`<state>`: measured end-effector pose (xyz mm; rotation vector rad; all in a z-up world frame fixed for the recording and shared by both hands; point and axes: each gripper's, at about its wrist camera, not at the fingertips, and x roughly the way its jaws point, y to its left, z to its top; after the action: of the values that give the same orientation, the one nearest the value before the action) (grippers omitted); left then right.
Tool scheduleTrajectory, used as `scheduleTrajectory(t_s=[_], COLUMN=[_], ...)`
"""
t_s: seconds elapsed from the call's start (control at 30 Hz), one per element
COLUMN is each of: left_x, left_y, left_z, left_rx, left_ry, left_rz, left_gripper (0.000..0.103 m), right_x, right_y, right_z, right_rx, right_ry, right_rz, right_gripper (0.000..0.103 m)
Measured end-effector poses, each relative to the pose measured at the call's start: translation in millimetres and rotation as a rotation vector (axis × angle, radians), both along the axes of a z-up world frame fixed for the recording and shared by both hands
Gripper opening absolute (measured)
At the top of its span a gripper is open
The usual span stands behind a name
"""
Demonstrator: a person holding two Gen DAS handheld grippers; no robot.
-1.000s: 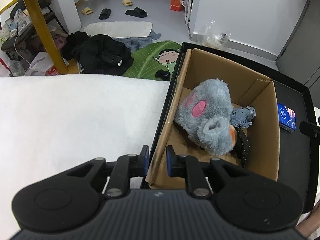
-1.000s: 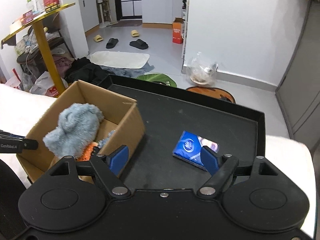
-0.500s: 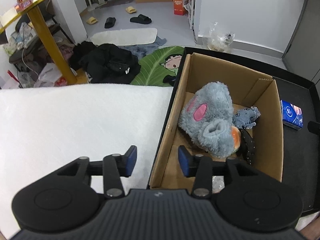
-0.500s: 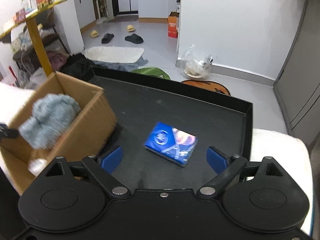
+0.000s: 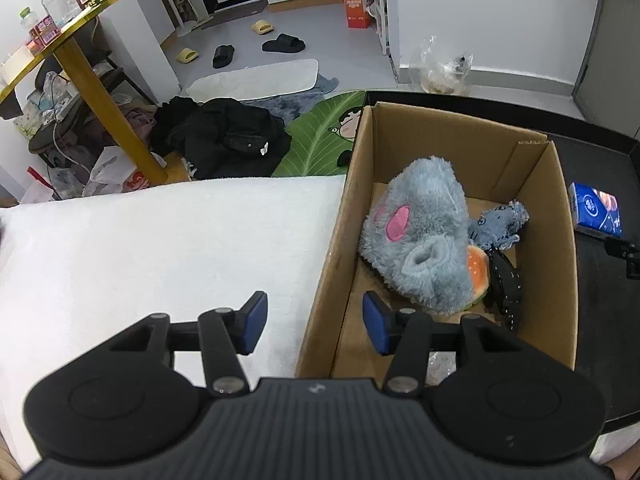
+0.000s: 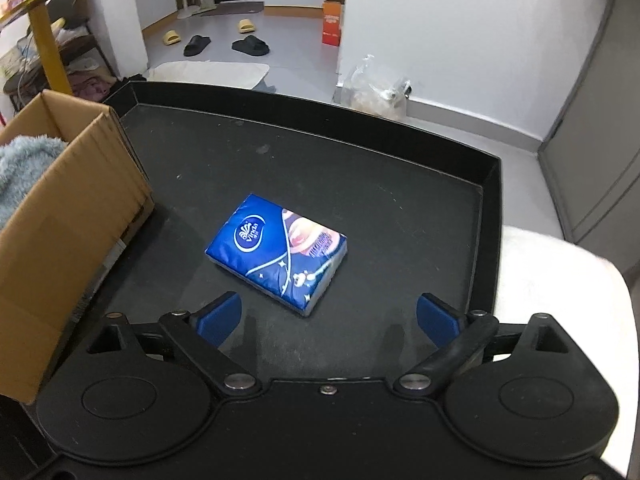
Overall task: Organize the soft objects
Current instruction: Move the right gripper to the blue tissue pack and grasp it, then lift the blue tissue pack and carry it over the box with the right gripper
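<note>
A cardboard box (image 5: 560, 264) stands on a black tray and holds a grey plush toy (image 5: 420, 236) with a pink ear, a small blue-grey plush (image 5: 500, 224), an orange soft item (image 5: 478, 270) and a black dotted item (image 5: 506, 288). My left gripper (image 5: 314, 326) is open and empty, its jaws either side of the box's near left wall. A blue tissue pack (image 6: 278, 252) lies flat on the tray (image 6: 400, 184); it also shows in the left wrist view (image 5: 596, 210). My right gripper (image 6: 328, 320) is open wide just in front of the pack, not touching it.
White towel-covered surface (image 5: 140, 248) lies left of the box. The box (image 6: 60, 216) stands at the tray's left side in the right wrist view. The tray has raised black rims (image 6: 486, 220). Beyond are floor clutter, black clothes (image 5: 224, 136) and a yellow table leg (image 5: 108, 108).
My left gripper opened from nearly shut on the box's wall and drew back a little. My right gripper moved right and closer to the tissue pack and opened wider.
</note>
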<state>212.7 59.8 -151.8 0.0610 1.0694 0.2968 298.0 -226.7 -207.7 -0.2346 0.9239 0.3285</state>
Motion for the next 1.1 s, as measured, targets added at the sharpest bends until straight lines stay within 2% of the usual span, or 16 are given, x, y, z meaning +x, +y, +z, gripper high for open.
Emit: scheduleTrajectory(t_s=[0.2,0.33,0.67,0.77,0.87,0.93,0.97,1.1], left_x=[5,7,10,11,12,12,11,8], left_y=[-5,-7,-12,-16,-18,-16,-16,-14], left_z=[-4,-5,-4,-4,-4,-4,-3,-1], left_rx=[0.033,0.042,0.054,0.079,0.083,0.074,0.072,0.07], left_ry=[0.028,0.04,0.047,0.053,0.057,0.059,0.058,0.049], left_rz=[-0.004,0.002,0.014,0.005,0.007,0.017,0.02,0.021], left_gripper=[0.051,0.051,0.052,0.052,0.052,0.052,0.052,0.052], right_x=[6,10,22,23,22,19,18,14], right_y=[5,6,4,3,2,1,1,-2], right_z=[-4,-6,-10,-13,-13,-10,-8,-4], right_rx=[-0.005,-0.006,0.017,0.028,0.035,0.037,0.034,0.037], right_ry=[-0.038,-0.054,-0.079,-0.081,-0.085,-0.091,-0.091,-0.06], right_rz=[0.015,0.042,0.046,0.049,0.061,0.067,0.066,0.051], right_gripper=[0.096,0.102,0.102,0.096,0.086,0.066,0.06,0.058])
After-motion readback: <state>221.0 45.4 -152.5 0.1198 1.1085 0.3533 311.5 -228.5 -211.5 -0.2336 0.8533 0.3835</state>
